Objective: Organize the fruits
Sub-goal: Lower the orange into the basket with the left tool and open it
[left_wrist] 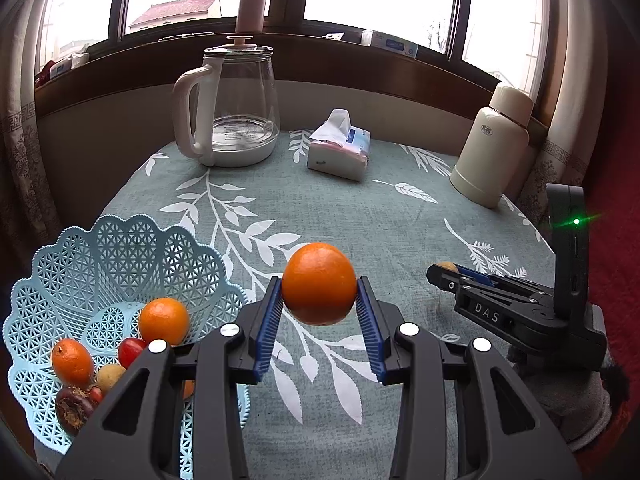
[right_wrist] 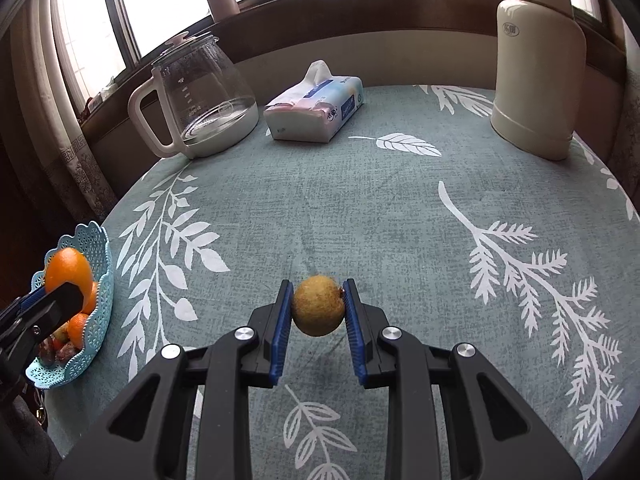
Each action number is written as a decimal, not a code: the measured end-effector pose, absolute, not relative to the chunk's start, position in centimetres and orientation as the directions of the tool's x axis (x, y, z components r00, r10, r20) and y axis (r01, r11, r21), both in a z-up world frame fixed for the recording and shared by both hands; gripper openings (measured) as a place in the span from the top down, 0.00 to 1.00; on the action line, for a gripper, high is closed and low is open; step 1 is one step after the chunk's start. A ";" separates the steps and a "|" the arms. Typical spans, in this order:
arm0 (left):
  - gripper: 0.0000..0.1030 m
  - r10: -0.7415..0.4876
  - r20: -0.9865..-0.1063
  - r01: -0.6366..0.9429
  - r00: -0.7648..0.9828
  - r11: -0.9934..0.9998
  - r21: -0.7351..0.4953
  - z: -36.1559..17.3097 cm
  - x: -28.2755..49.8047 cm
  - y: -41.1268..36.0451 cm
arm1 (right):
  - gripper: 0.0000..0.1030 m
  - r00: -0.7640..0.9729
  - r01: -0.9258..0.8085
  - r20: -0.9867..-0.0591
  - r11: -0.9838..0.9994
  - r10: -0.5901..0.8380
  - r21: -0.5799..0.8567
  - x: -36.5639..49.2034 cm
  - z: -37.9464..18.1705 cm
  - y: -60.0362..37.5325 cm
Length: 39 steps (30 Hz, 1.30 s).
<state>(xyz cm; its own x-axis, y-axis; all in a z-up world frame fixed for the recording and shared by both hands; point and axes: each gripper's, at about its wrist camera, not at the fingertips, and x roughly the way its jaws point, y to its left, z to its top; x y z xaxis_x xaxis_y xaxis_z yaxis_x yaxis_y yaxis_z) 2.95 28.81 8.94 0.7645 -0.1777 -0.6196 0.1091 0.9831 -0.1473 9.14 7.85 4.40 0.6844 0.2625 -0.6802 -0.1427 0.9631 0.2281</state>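
Two gripped fruits: orange [left_wrist: 319, 283], brown fruit [right_wrist: 318, 305]

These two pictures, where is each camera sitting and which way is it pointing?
Left wrist view: sits on the left gripper, looking forward over the orange it holds; the right gripper shows at right.
Right wrist view: sits on the right gripper, looking forward over the small brownish fruit it holds; the left gripper shows at left.
Both share the basket, kettle, tissue pack and thermos.

Left gripper [left_wrist: 319, 300] clamps an orange [left_wrist: 319, 284] aloft; right gripper [right_wrist: 319, 306] clamps a small fruit [right_wrist: 318, 305] low.
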 end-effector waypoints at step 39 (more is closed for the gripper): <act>0.63 -0.001 -0.618 -0.117 0.786 0.982 -0.149 8.4 1.3 37.7 | 0.75 0.695 -0.282 -0.588 0.909 0.414 0.307 2.8 8.3 11.3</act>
